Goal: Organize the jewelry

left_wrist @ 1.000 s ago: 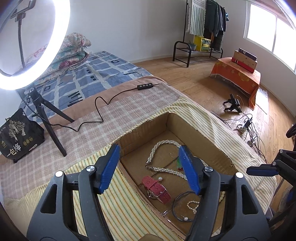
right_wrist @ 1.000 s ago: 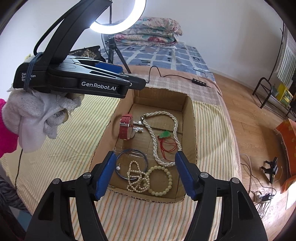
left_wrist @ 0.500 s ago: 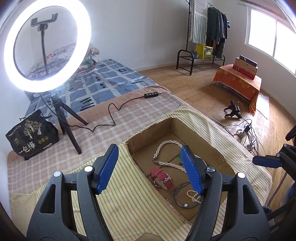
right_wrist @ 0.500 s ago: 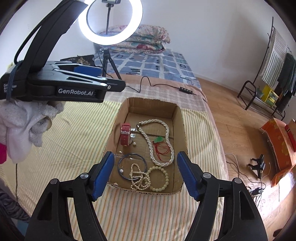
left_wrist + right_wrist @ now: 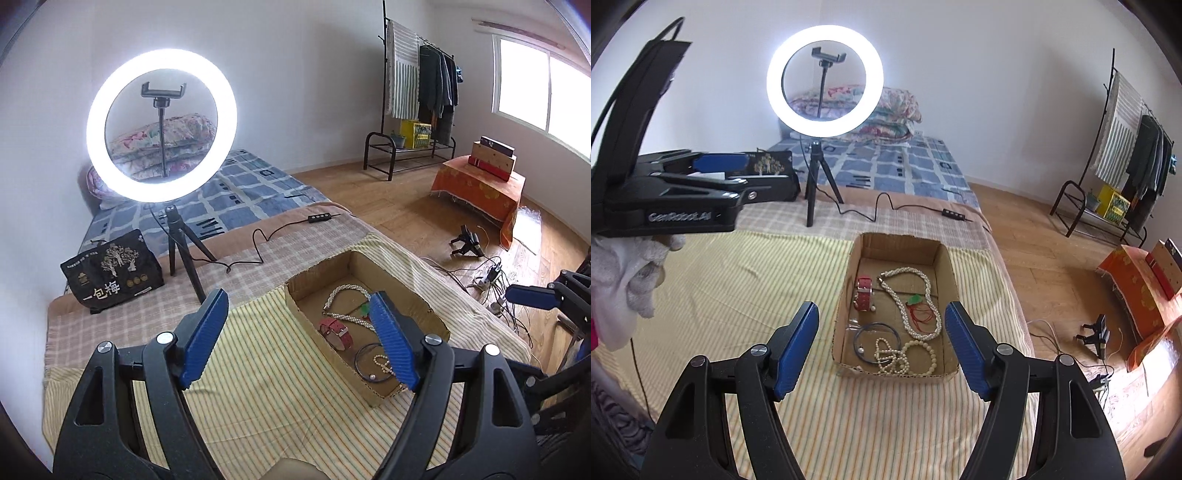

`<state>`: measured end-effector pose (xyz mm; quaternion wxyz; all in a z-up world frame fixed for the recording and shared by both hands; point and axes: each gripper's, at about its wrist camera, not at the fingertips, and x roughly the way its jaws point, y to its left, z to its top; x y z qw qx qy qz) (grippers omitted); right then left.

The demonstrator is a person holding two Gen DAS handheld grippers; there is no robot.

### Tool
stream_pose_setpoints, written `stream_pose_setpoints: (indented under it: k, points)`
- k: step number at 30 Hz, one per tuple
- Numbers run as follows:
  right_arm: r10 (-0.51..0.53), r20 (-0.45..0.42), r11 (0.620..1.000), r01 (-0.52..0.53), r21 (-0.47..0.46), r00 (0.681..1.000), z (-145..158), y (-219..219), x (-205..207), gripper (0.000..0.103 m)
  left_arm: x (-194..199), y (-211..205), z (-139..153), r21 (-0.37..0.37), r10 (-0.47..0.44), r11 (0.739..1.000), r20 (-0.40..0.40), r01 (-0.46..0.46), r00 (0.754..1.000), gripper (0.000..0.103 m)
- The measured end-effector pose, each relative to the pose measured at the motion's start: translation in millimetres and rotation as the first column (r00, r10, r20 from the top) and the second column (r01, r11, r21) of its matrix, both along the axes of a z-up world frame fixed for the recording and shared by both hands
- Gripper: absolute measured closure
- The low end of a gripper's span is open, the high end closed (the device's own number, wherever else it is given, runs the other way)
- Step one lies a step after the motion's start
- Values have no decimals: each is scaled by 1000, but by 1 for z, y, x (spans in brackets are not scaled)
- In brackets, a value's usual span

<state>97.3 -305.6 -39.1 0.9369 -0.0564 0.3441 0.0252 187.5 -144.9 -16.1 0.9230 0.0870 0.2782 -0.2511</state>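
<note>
Both grippers pulled back and up from cardboard box, left gripper, right gripper

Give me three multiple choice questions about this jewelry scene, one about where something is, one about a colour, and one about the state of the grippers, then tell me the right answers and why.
1. Where does the red watch strap lie?
A. In the cardboard box, near its left wall
B. On the striped cloth outside the box
C. On the wooden floor

2. What colour is the small pendant lying on the long pearl necklace?
A. Blue
B. Green
C. Yellow

3. How do the two grippers stand?
A. Both shut on jewelry
B. Left gripper shut on a bracelet, right gripper open
C. Both open and holding nothing

Answers:
1 A, the right wrist view shows the strap inside the box by its left wall.
2 B, the pendant is green, with thin red cord beside it.
3 C, the left gripper and the right gripper each show blue pads spread wide with nothing between them.
</note>
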Motion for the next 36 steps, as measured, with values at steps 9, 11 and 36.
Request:
stream_pose_setpoints:
  k: [9, 11, 36]
  points:
    - [-51, 95, 998, 54, -21, 994, 11, 11, -21, 30, -58, 38, 17, 5, 21, 1000, 65, -22, 998, 5]
    - [-62, 113, 998, 64, -19, 992, 12, 12, -24, 27, -66, 46, 18, -6, 38, 999, 60, -38, 997, 4]
    - [-60, 104, 998, 59, 21, 993, -8, 21, -18, 25, -82, 77, -33, 17, 129, 992, -29, -129, 991, 0]
